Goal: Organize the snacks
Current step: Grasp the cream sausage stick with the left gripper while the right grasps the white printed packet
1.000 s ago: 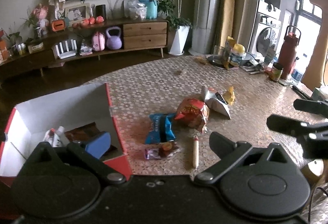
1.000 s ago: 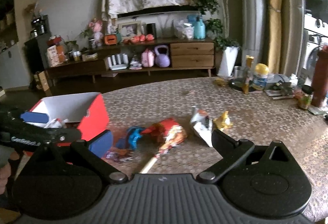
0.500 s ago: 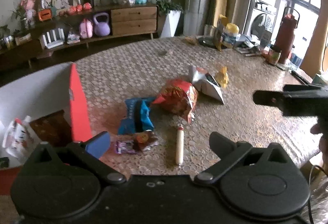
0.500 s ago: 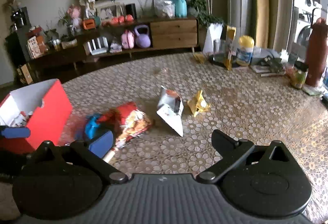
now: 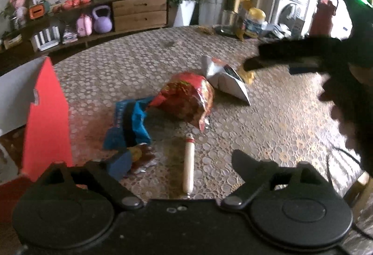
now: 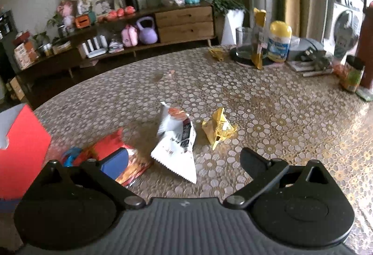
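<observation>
Loose snacks lie on the patterned table (image 5: 279, 119): a red chip bag (image 5: 186, 98), a blue packet (image 5: 130, 122), a small dark wrapper (image 5: 142, 157), a pale sausage stick (image 5: 189, 161), a white packet (image 5: 223, 77) and a yellow wrapper (image 5: 249, 76). My left gripper (image 5: 180, 163) hangs low over the stick; its jaws are closing, the stick lies between them, untouched. My right gripper (image 6: 184, 161) is open above the white packet (image 6: 174, 143), with the yellow wrapper (image 6: 219, 129) just to its right. It shows as a dark shape (image 5: 291, 54) in the left wrist view.
A red open box (image 5: 46, 119) stands at the left, its wall close to my left gripper's blue pad. At the table's far right stand a glass (image 6: 243, 39), a yellow-capped jar (image 6: 279, 41), a can (image 6: 352, 73) and a dark red flask (image 6: 367, 45).
Both grippers have sunk toward the snacks. The left has shifted from the box to over the stick, jaws slightly narrower. The right has moved from over the red bag to the white packet.
</observation>
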Demonstrator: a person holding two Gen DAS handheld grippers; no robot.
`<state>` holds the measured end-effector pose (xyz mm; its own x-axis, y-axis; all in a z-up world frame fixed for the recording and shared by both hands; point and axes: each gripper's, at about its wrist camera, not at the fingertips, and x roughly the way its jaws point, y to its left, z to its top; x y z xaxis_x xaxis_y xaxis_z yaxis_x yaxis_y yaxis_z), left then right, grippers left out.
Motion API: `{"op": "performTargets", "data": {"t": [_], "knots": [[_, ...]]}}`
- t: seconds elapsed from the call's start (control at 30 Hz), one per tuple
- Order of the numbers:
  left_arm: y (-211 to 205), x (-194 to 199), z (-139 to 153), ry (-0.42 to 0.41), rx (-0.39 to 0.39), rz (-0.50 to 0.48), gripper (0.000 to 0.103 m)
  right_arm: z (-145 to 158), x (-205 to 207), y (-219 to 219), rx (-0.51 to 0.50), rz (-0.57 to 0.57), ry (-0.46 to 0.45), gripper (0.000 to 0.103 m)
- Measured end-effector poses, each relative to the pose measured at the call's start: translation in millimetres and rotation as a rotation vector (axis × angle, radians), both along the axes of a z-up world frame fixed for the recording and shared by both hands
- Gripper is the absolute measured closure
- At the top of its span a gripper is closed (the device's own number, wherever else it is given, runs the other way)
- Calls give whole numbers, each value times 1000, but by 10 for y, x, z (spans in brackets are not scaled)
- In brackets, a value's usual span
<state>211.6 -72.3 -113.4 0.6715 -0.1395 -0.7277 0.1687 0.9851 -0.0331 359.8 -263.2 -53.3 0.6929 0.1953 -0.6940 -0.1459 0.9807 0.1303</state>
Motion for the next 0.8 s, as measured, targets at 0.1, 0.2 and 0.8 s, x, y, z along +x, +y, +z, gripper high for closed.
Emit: {"op": "performTargets", "data": {"t": [0.1, 0.2, 0.8], "knots": [[-69, 28, -82, 8, 14, -27, 22, -88, 150, 15, 11, -19, 24, 1], [-102, 62, -160, 26, 17, -45, 30, -160, 254, 64, 9, -17, 37, 2], [-129, 185, -388, 71, 29, -64, 73, -445, 519, 0, 159, -88, 110, 65]]}}
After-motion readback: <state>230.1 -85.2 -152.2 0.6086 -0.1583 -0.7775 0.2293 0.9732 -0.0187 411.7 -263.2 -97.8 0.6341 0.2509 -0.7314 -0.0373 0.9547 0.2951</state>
